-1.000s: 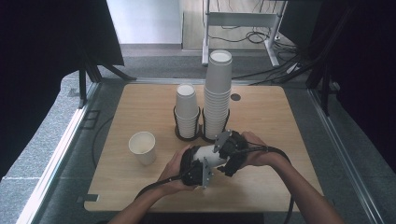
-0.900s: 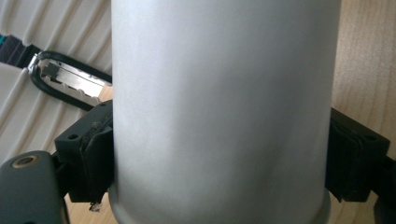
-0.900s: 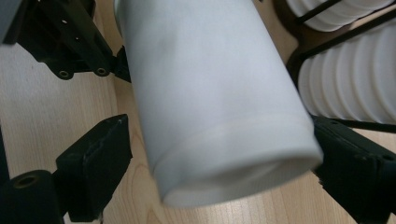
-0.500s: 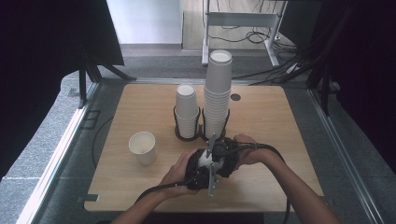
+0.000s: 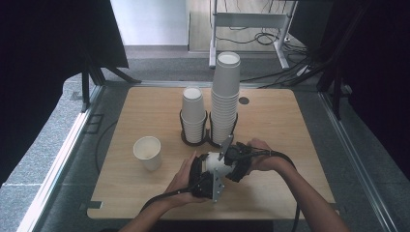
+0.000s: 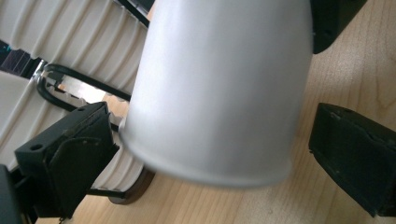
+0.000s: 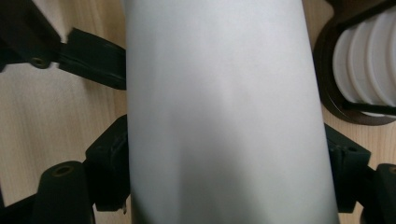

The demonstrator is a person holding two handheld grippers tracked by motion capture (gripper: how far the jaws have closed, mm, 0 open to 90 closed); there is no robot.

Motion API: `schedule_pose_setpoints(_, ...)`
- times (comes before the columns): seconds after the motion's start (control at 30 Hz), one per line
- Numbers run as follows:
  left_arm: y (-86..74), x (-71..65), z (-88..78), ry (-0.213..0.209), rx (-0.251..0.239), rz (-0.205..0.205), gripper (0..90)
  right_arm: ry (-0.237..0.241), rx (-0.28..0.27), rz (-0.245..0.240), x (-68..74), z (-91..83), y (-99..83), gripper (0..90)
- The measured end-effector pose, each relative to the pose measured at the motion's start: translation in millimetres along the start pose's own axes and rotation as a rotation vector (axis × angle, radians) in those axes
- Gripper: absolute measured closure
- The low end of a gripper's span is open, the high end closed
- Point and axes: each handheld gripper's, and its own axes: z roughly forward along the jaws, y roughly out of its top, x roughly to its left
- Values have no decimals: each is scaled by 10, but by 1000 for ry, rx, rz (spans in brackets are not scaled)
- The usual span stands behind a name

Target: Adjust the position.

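Observation:
A white paper cup lies tilted between my two grippers near the table's front middle. My right gripper comes in from the right. In the right gripper view its jaws press on both sides of the cup; they have been closing on it. My left gripper comes in from the left. In the left gripper view its jaws have just been opening and stand wide around the cup, with a gap at the right pad.
A single white cup stands upright at the left of the wooden table. Behind the grippers a black wire holder carries a short cup stack and a tall one. The holder is close to the right gripper.
Both hands have stayed almost in place in front of the cup stacks, with the cup between the grippers throughout. The two grippers have drawn slightly closer together.

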Motion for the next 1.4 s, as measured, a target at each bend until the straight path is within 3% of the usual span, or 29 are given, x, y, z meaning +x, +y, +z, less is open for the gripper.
schedule_pose_setpoints(0.2, -7, 65, -117, 4, -5, -54, 0, -8, -96, 89, -21, 58, -144, 217)
schedule_pose_setpoints(0.37, -52, 132, -194, -22, 2, -134, 4, -19, -182, 161, -21, 82, -238, 217)
schedule_pose_setpoints(0.53, -136, 243, -268, -59, -19, -291, 15, -27, -304, 219, 10, 30, -294, 216)
schedule_pose_setpoints(0.7, -173, 369, -351, -114, -57, -447, 27, -67, -409, 265, 69, 3, -321, 215)
schedule_pose_setpoints(0.87, -179, 464, -406, -162, -93, -565, 41, -108, -512, 312, 131, 4, -359, 215)
schedule_pose_setpoints(1.0, -222, 543, -413, -220, -128, -685, 45, -135, -572, 347, 182, 25, -403, 215)
schedule_pose_setpoints(1.17, -303, 612, -395, -262, -151, -802, 53, -142, -665, 392, 240, 25, -454, 215)
schedule_pose_setpoints(1.27, -355, 632, -393, -287, -159, -847, 54, -148, -709, 413, 278, 44, -460, 215)
schedule_pose_setpoints(1.4, -395, 615, -394, -310, -179, -857, 58, -150, -750, 425, 334, 95, -471, 215)
